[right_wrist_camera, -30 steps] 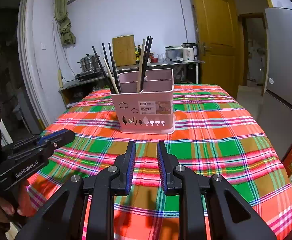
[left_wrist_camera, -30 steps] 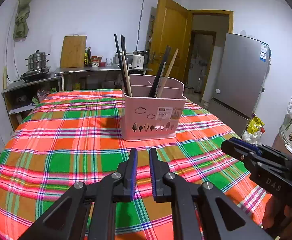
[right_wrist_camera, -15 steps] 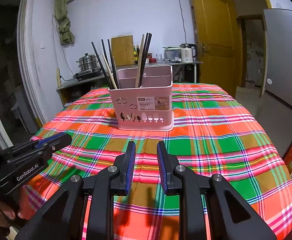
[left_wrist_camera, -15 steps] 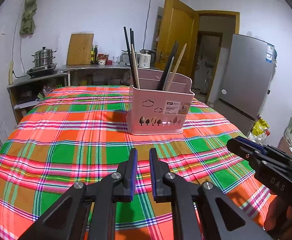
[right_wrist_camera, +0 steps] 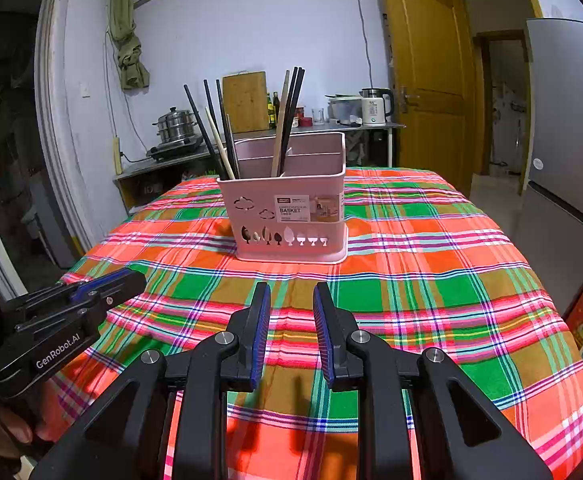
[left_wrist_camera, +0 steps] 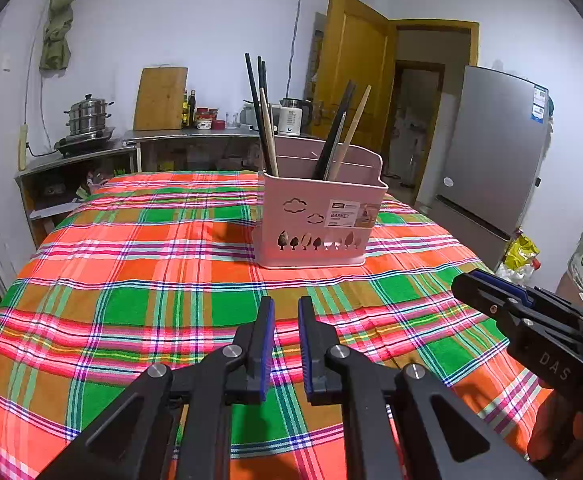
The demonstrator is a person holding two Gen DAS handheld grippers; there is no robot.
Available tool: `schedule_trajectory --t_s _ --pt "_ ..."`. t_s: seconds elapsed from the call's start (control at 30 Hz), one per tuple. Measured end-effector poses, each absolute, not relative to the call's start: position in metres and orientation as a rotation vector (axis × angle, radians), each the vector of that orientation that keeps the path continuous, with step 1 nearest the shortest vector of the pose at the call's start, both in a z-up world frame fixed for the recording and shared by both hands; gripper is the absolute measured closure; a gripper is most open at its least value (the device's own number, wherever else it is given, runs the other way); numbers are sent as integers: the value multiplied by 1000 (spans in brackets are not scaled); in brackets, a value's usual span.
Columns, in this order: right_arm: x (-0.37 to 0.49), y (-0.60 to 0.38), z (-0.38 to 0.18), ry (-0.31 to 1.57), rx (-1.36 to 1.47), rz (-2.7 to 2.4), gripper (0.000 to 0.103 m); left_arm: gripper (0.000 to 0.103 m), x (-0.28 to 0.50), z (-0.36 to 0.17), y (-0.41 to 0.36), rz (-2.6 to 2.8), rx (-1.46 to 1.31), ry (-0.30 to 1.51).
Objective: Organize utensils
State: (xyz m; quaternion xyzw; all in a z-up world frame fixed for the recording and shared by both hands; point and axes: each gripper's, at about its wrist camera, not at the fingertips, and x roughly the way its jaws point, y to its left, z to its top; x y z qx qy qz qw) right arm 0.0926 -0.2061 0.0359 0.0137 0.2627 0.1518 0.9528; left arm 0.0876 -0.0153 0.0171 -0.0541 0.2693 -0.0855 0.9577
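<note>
While the pink utensil basket [left_wrist_camera: 318, 216] stands mid-tablecloth [left_wrist_camera: 131, 280] holding chopsticks [left_wrist_camera: 260, 116], both grippers hover before it. Left gripper [left_wrist_camera: 285, 322] is nearly closed and empty; right gripper [right_wrist_camera: 291, 308] is narrowly parted and empty. Best approach from above the basket, gripping one stick near its top.

One pink basket [right_wrist_camera: 291, 216] stands on the plaid tabletop [right_wrist_camera: 431, 280]. Its left compartment holds three black chopsticks [right_wrist_camera: 221, 128] and one pale wooden chopstick [right_wrist_camera: 218, 142]. The right compartment holds one more wooden stick [right_wrist_camera: 280, 128] and a bunch of black sticks [right_wrist_camera: 293, 112]; that bunch cannot be counted exactly.
</note>
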Motion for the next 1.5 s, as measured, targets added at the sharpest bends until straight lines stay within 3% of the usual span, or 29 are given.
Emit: schedule_trajectory --t_s 1.5 --pt "90 -202 35 537 26 312 80 92 82 16 -18 -161 -86 555"
